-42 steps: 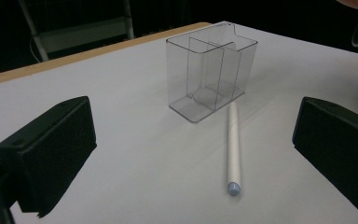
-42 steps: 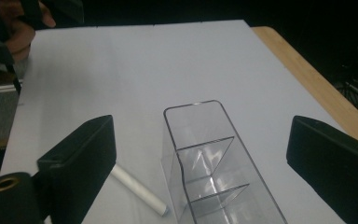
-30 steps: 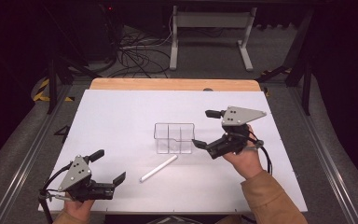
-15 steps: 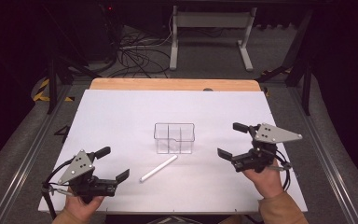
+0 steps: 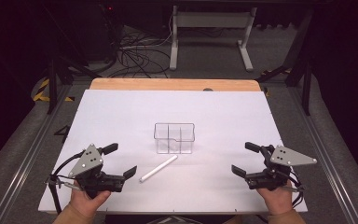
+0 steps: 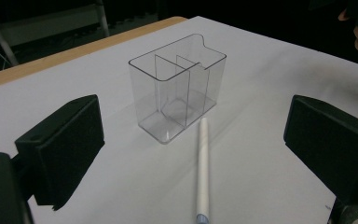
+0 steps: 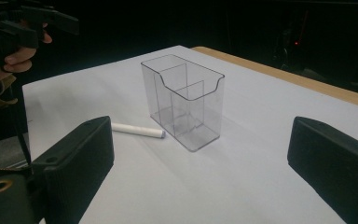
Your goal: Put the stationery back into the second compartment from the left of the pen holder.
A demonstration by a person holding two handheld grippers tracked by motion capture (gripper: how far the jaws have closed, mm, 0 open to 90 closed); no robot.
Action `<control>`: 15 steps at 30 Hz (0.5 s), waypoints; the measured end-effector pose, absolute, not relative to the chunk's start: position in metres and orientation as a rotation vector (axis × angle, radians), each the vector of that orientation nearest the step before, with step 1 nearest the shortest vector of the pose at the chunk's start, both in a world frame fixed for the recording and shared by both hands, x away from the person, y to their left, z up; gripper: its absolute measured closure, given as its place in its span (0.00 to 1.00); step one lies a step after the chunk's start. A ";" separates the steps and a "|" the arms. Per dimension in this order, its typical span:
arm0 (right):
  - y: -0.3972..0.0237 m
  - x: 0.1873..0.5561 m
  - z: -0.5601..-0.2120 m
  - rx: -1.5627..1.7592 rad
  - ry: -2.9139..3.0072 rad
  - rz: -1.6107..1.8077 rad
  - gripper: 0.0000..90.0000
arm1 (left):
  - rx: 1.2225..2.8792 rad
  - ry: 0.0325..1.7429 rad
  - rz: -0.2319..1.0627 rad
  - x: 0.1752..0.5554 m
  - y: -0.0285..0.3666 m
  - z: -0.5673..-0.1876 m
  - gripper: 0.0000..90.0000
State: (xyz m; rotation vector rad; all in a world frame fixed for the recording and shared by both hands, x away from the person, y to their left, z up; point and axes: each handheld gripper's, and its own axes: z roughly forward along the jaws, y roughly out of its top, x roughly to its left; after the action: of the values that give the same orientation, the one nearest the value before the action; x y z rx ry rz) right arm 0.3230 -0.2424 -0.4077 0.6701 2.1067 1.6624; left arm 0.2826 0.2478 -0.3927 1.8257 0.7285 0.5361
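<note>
A clear plastic organizer box with inner dividers stands upright and empty in the middle of the white sheet. It also rises ahead in the left gripper view and the right gripper view. A white pen lies flat just in front of the box, seen too as the pen and the pen. My left gripper rests open near the front left corner. My right gripper is open at the front right. Both are apart from the box and pen and hold nothing.
The white sheet covers a wooden table whose far edge shows bare. Beyond it are a metal stand and tangled cables on the floor. Rails run along both table sides.
My right gripper has pulled back from beside the box toward the front right corner. My left gripper shifted slightly rightward. Box and pen have stayed put.
</note>
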 end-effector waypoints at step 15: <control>-0.241 0.323 -0.413 0.685 2.143 1.621 0.11 | 1.989 0.723 0.480 0.294 0.224 -0.381 0.11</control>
State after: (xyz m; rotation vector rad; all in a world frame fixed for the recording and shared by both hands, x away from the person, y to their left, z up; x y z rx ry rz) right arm 0.3231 -0.2410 -0.4129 0.6855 2.1427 1.6209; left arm 0.2940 0.2240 -0.3808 1.9892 0.7234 0.4801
